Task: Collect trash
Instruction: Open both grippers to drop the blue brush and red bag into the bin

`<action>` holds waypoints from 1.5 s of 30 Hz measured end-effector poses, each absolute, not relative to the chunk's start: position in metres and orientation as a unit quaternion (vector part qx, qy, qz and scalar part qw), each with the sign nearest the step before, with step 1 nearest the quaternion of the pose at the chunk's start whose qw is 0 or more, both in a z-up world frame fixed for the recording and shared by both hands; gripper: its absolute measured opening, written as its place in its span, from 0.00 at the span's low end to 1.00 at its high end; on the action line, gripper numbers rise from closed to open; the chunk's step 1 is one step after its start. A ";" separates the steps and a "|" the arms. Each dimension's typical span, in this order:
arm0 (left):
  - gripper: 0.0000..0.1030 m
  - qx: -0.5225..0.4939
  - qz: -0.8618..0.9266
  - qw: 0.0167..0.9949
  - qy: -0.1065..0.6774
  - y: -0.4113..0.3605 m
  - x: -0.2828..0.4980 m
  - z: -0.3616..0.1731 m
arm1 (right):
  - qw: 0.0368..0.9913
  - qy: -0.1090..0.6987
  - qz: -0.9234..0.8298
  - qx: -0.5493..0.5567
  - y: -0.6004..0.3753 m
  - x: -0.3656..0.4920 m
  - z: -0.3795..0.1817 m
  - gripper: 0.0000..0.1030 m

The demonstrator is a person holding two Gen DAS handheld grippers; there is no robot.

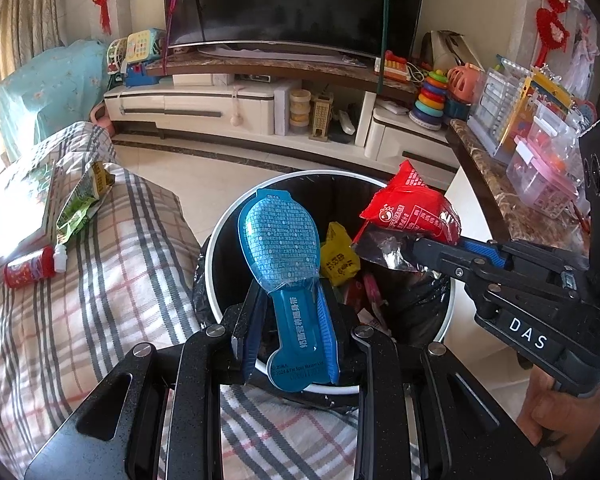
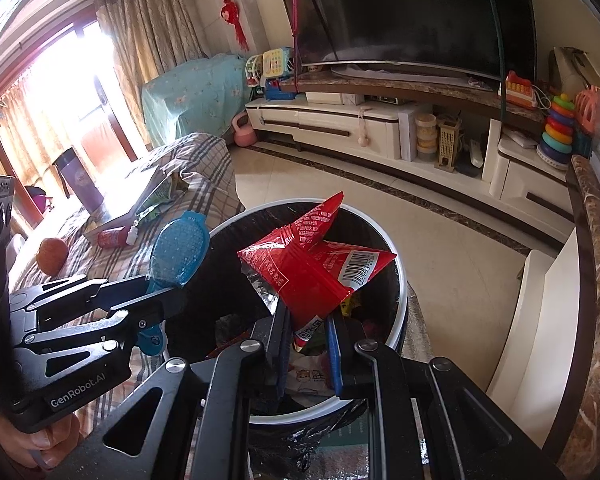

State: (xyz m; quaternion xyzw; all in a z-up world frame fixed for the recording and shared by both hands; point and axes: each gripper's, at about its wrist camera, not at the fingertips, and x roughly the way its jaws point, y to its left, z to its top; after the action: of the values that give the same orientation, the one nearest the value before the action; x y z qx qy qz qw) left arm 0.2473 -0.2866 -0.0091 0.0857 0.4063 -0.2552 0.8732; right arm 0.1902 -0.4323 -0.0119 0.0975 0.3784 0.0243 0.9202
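My left gripper (image 1: 290, 300) is shut on a blue spoon-shaped plastic package (image 1: 278, 240) and holds it over the near rim of a round trash bin (image 1: 212, 240) with a black liner. My right gripper (image 2: 308, 312) is shut on a red snack wrapper (image 2: 312, 264) and holds it above the bin's opening (image 2: 400, 280). The right gripper (image 1: 424, 252) enters the left wrist view from the right with the red wrapper (image 1: 412, 208). The left gripper (image 2: 156, 284) shows at the left of the right wrist view with the blue package (image 2: 180, 248). Yellow and red wrappers (image 1: 340, 260) lie inside the bin.
A plaid-covered sofa (image 1: 100, 280) on the left holds a green wrapper (image 1: 80, 204), a red bottle (image 1: 32, 268), a book and an orange (image 2: 52, 256). A marble-topped counter (image 1: 496, 192) with toy boxes stands right. A TV stand (image 1: 240, 104) with toys is across the tiled floor.
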 end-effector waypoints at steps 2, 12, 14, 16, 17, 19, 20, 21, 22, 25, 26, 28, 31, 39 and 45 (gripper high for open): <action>0.23 0.087 -0.255 0.873 0.407 -0.288 0.247 -0.010 | 0.919 0.380 0.025 0.098 -0.433 0.191 -0.012 0.15; 0.23 0.089 -0.257 0.872 0.407 -0.291 0.248 -0.009 | 0.918 0.385 0.027 0.095 -0.433 0.193 -0.013 0.15; 0.23 0.088 -0.257 0.872 0.408 -0.291 0.248 -0.009 | 0.917 0.387 0.027 0.093 -0.433 0.194 -0.013 0.15; 0.23 0.089 -0.256 0.872 0.408 -0.291 0.248 -0.009 | 0.917 0.388 0.028 0.092 -0.432 0.193 -0.014 0.15; 0.23 0.089 -0.256 0.872 0.408 -0.291 0.248 -0.009 | 0.917 0.388 0.028 0.092 -0.432 0.194 -0.014 0.15; 0.23 0.089 -0.257 0.871 0.409 -0.291 0.248 -0.010 | 0.916 0.389 0.027 0.090 -0.432 0.194 -0.014 0.15; 0.23 0.088 -0.257 0.871 0.409 -0.290 0.248 -0.010 | 0.916 0.390 0.027 0.090 -0.432 0.194 -0.015 0.15; 0.23 0.088 -0.257 0.871 0.410 -0.290 0.248 -0.010 | 0.916 0.390 0.026 0.090 -0.432 0.194 -0.015 0.15; 0.23 0.087 -0.257 0.871 0.410 -0.290 0.249 -0.011 | 0.916 0.390 0.025 0.090 -0.432 0.194 -0.015 0.15; 0.23 0.086 -0.257 0.870 0.412 -0.290 0.250 -0.013 | 0.916 0.391 0.025 0.089 -0.432 0.194 -0.015 0.15; 0.23 0.086 -0.257 0.870 0.413 -0.290 0.250 -0.014 | 0.916 0.391 0.025 0.089 -0.433 0.194 -0.015 0.15; 0.23 0.085 -0.257 0.869 0.414 -0.290 0.251 -0.014 | 0.915 0.392 0.026 0.088 -0.433 0.195 -0.015 0.15; 0.23 0.084 -0.258 0.868 0.416 -0.290 0.252 -0.016 | 0.915 0.394 0.024 0.084 -0.433 0.196 -0.017 0.15; 0.23 0.080 -0.259 0.865 0.422 -0.290 0.255 -0.018 | 0.913 0.400 0.023 0.082 -0.434 0.198 -0.018 0.15; 0.23 0.079 -0.259 0.863 0.427 -0.289 0.257 -0.021 | 0.911 0.405 0.023 0.078 -0.433 0.200 -0.020 0.16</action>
State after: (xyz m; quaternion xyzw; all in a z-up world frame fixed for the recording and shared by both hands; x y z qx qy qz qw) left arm 0.2568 -0.2890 -0.0212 0.0792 0.4271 -0.2590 0.8627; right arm 0.2004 -0.4331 -0.0196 0.0782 0.4046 0.0232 0.9108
